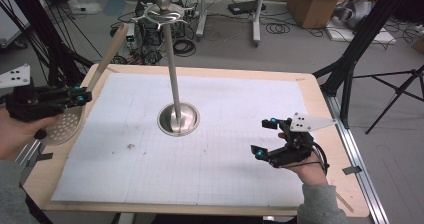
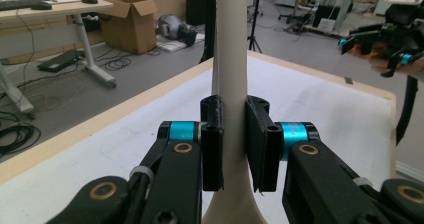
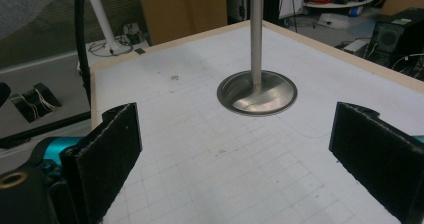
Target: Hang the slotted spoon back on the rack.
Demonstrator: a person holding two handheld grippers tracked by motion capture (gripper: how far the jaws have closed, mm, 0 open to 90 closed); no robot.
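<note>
At table's left edge, left gripper clamps skimmer handle; lift hanging end toward stand hooks, right gripper wide open, empty.

The metal stand rises from the middle of the white gridded mat — its round base and tall pole are the one fixed obstacle there. Mat on both sides of the base lies bare and passable. At the left edge the slotted spoon and its slanting wooden handle block the way — the right gripper occupies the near right.
</note>
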